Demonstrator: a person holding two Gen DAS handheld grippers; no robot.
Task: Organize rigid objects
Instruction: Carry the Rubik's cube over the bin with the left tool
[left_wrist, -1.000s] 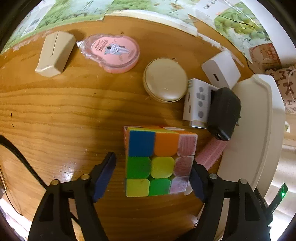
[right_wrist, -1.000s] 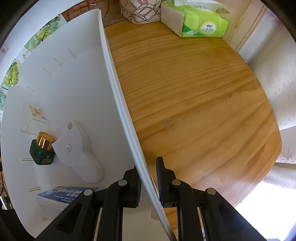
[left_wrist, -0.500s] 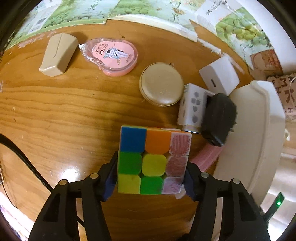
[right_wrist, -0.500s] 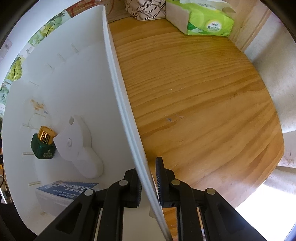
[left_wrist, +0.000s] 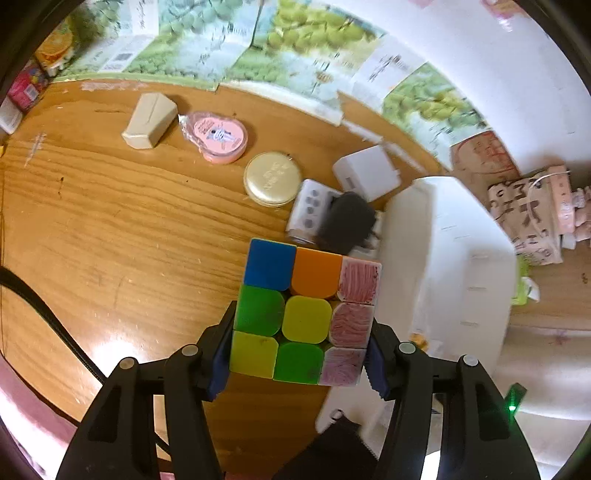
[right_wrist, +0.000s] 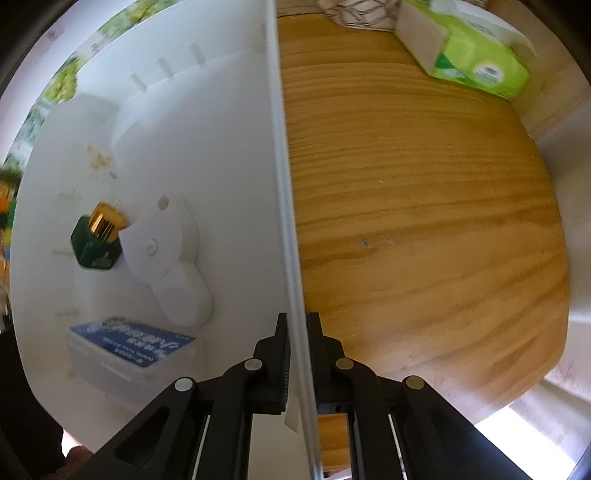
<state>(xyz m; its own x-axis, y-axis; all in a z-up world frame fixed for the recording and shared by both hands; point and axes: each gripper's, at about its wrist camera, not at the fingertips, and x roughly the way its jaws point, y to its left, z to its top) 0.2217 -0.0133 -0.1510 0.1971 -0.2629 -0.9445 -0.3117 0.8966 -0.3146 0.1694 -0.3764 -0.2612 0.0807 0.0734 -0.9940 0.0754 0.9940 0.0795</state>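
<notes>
My left gripper (left_wrist: 297, 354) is shut on a colourful puzzle cube (left_wrist: 304, 312), held clear above the wooden table (left_wrist: 110, 229). To its right stands the white storage bin (left_wrist: 447, 266). My right gripper (right_wrist: 297, 332) is shut on the bin's thin white wall (right_wrist: 280, 155), one pad on each side. Inside the bin lie a green bottle with a gold cap (right_wrist: 96, 240), a white plastic piece (right_wrist: 166, 258) and a clear box with a blue label (right_wrist: 129, 350).
On the table beyond the cube lie a beige block (left_wrist: 149, 120), a pink tape roll (left_wrist: 218, 136), a round cream tin (left_wrist: 272, 183), a white charger (left_wrist: 365, 172), a white button remote (left_wrist: 308, 214) and a black adapter (left_wrist: 345, 221). A green tissue pack (right_wrist: 476, 55) sits far right of the bin.
The left gripper's jaws closed onto the cube, then lifted it off the table and toward the bin. The right gripper stayed clamped on the bin wall while the view rolled.
</notes>
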